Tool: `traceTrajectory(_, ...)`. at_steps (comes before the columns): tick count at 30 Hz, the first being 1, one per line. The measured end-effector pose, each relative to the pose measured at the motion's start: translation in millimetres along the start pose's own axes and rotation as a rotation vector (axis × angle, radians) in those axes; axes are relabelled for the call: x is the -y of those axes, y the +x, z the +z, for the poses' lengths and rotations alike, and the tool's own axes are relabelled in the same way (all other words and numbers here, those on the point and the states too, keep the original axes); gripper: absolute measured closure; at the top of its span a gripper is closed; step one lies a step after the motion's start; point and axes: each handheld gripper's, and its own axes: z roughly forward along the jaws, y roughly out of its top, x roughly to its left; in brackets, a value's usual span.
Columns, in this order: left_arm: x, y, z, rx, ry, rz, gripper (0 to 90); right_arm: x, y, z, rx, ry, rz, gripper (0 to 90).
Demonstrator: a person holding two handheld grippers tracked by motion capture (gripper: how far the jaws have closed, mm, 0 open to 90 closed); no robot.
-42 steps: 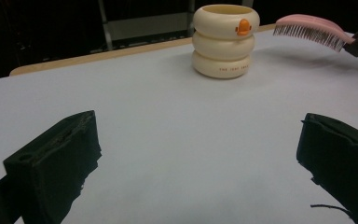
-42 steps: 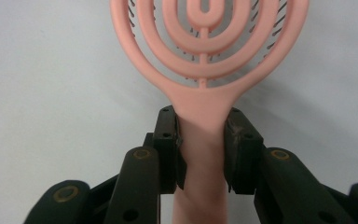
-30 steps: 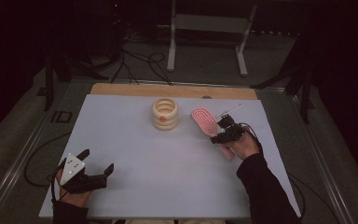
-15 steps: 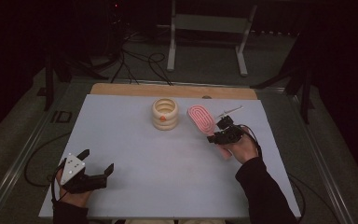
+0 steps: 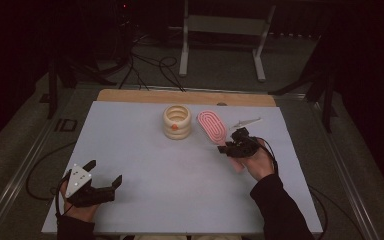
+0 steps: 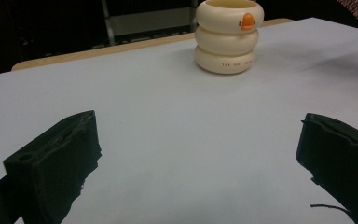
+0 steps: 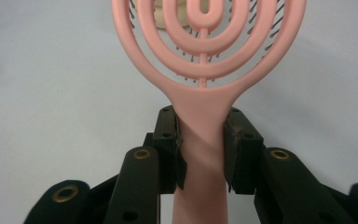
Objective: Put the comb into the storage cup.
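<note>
Since the earlier frames the brush has drifted left toward the cup, carried by the right gripper; its head now sits just beside the cup, where before there was a clear gap between them. The left gripper has kept its place.

At the left, near the front edge of the table, the left gripper rests with its jaws wide apart and nothing between them. Its own view looks along those jaws across bare surface to the cup, well off and ahead.

At the middle, toward the far side, stands the cup, a cream stack of three rings, upright, mouth up.

To the right of it is the brush, pink, with its oval head toward the cup and its handle running back and rightward into the right gripper. The jaws are clamped on the neck of the handle, just below the head, one pad on each side. The long axis therefore points from the right hand up and left at the cup, and the right hand is by far the nearer one to it. I judge the coming move turns on this: the head lies beside the cup's mouth, not yet over it.

The high view gives the gap between brush and cup. The right gripper view shows the grip itself and the brush's bristles behind the looped ribs. The left gripper view shows an orange duck mark and small lettering on the cup.
</note>
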Motion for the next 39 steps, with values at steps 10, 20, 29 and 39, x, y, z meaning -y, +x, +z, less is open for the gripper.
traceTrajectory(10, 0.1, -0.8, 1.2, -0.003, 0.007, -0.002, 0.1, 5.3, 11.5, -1.7, -0.015, -0.074, -0.016, 69.6)
traceTrajectory(20, -1.5, -3.0, 2.8, 0.008, 0.005, -0.007, 0.1, 13.5, 28.6, -3.0, -0.015, -0.169, -0.048, 69.6)
traceTrajectory(29, -6.5, -5.7, 2.5, 0.021, -0.003, -0.018, 0.1, 17.2, 44.6, -2.9, -0.005, -0.213, -0.087, 69.6)
traceTrajectory(39, -23.3, -14.0, 5.9, 0.046, -0.010, -0.034, 0.1, 29.4, 49.3, -2.2, -0.005, -0.270, -0.083, 69.6)
